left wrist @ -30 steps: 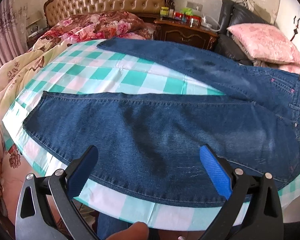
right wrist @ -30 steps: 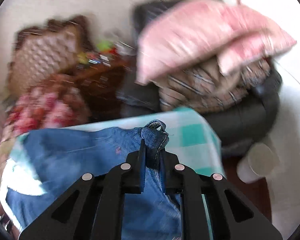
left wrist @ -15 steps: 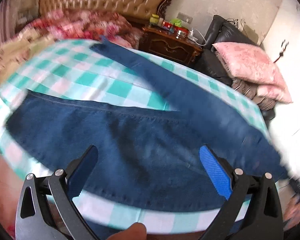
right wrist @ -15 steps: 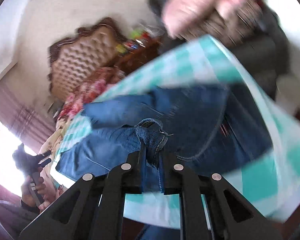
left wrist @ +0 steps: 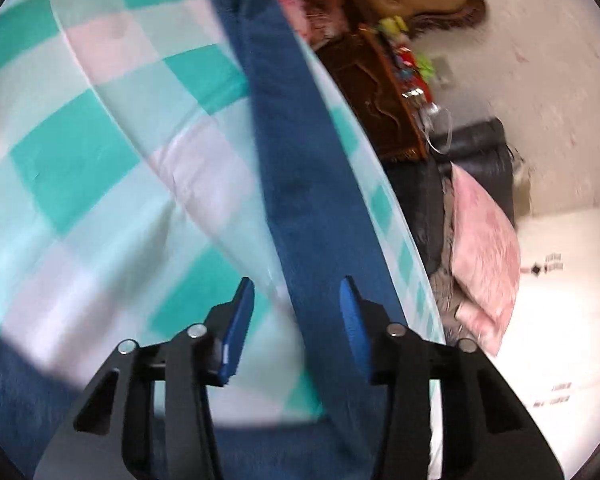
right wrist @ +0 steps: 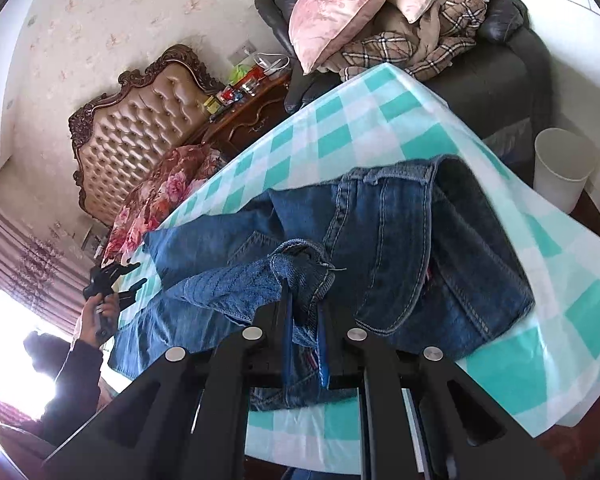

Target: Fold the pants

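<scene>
The checked cloth (right wrist: 340, 140) took up most of both views, a teal and white sheet spread over the table, sloping from 6 up toward 12 o'clock in my right camera. On it lay the pants (right wrist: 400, 240), blue jeans, with the waist end bunched near the centre and one leg (left wrist: 300, 160) running as a long strip from 6 to 12 o'clock in my left camera.

I judged the denim heavy and limp rather than stiff: it sagged into thick folds where lifted, and its rough weave should not slip. The doubled seams at waistband and hem looked like the firmest places to take hold, since a single layer would simply drag.

My right gripper (right wrist: 304, 300) was pressed together on a rolled wad of waist denim at the picture's centre, holding it raised off the cloth. My left gripper (left wrist: 296, 316) stood spread, its blue pads (left wrist: 240, 320) on either side of the leg strip at 6 o'clock, holding nothing that I could see.

The left view was smeared with blur, so I could not tell whether the pads touched the fabric. The near end of the pants dropped out of frame at 6 o'clock, and the far hem was cut off at 12.
</scene>
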`<state>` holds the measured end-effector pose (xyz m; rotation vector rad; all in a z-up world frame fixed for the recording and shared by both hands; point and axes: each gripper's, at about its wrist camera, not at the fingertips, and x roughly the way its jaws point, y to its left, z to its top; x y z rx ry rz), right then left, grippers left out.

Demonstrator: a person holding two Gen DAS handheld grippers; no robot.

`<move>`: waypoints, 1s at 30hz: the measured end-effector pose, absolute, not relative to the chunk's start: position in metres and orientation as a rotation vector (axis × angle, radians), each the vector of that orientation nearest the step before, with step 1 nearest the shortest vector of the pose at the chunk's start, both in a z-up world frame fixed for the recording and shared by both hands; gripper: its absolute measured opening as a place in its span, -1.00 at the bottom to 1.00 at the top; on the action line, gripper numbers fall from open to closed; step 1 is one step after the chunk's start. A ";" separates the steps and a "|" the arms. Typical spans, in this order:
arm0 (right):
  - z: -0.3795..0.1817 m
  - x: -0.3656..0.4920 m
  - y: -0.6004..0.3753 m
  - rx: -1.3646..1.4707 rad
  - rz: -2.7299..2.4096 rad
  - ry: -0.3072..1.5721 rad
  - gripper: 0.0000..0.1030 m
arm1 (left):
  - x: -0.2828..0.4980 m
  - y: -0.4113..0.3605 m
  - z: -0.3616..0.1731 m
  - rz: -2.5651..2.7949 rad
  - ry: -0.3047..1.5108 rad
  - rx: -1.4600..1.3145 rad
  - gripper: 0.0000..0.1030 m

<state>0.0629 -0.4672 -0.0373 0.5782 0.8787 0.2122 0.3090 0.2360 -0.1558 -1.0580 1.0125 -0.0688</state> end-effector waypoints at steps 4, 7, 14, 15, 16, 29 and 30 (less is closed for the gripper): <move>-0.025 0.073 -0.470 0.566 0.203 0.861 -0.76 | 0.330 0.240 -0.178 -0.070 1.021 -1.173 -0.43; -0.014 0.079 -0.477 0.591 0.224 0.830 -0.76 | 0.338 0.230 -0.184 -0.094 1.022 -1.213 -0.43; 0.003 0.093 -0.490 0.641 0.243 0.814 -0.76 | 0.348 0.234 -0.192 -0.092 1.026 -1.272 -0.94; 0.004 0.096 -0.488 0.624 0.230 0.822 -0.76 | 0.349 0.236 -0.192 -0.088 1.022 -1.276 -0.96; 0.004 0.098 -0.487 0.617 0.220 0.832 -0.76 | 0.346 0.239 -0.187 -0.080 1.004 -1.276 -0.96; -0.045 0.085 -0.513 0.446 -0.078 1.028 -0.73 | 0.067 0.216 -0.084 0.062 0.853 -1.008 -0.99; -0.051 0.083 -0.513 0.431 -0.100 1.049 -0.71 | 0.056 0.215 -0.103 0.078 0.893 -1.035 -0.99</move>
